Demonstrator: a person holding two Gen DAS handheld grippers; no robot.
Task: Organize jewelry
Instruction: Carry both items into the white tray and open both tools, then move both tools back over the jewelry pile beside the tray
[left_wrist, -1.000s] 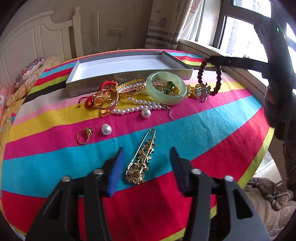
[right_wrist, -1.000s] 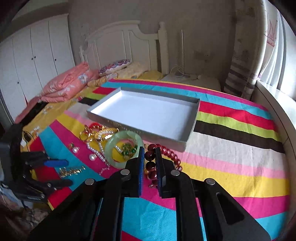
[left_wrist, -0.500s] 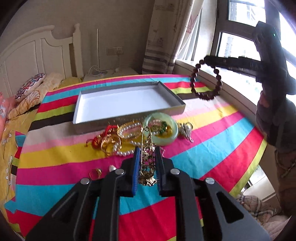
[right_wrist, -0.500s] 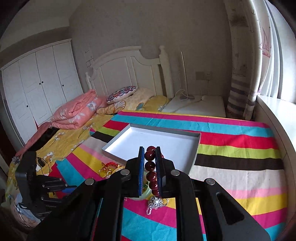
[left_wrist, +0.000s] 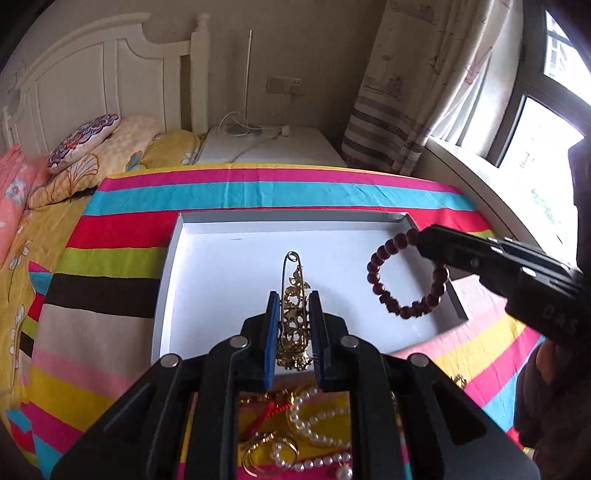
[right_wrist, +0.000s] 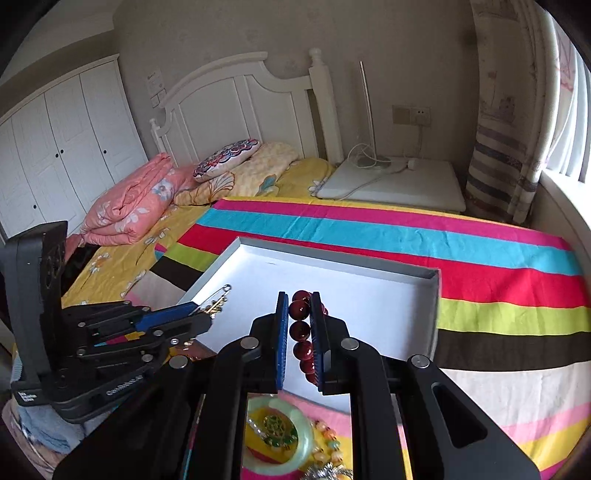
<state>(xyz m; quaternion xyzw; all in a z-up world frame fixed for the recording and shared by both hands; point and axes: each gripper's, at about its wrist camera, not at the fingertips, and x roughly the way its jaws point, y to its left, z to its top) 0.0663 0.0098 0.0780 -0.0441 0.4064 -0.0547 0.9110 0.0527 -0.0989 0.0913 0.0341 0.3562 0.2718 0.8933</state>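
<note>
Where the left wrist view looks down its own fingers, the left gripper (left_wrist: 293, 325) is closed on a gold brooch pin (left_wrist: 294, 295), held lengthwise above the near half of the white tray (left_wrist: 207, 266). To its right, the right gripper (left_wrist: 424, 240) dangles a dark red bead bracelet (left_wrist: 406, 273) over the tray's right side. The remaining jewelry, pearl strands (left_wrist: 314, 435) and gold bangles (left_wrist: 266, 454), lies on the striped cloth (left_wrist: 258, 192) beneath the fingers.

In the right wrist view, the right gripper (right_wrist: 300, 325) is pinched on the bead bracelet (right_wrist: 301, 328), over the tray (right_wrist: 332, 258); the left gripper (right_wrist: 199, 315) reaches in from the left with the brooch pin (right_wrist: 219, 295). A green jade bangle (right_wrist: 277, 435) lies below on the cloth.

Step in hand: 2 pieces carried over the tray for depositing. The next move likely calls for lowering each and parting the fingers, keeping the 2 pieces apart.
</note>
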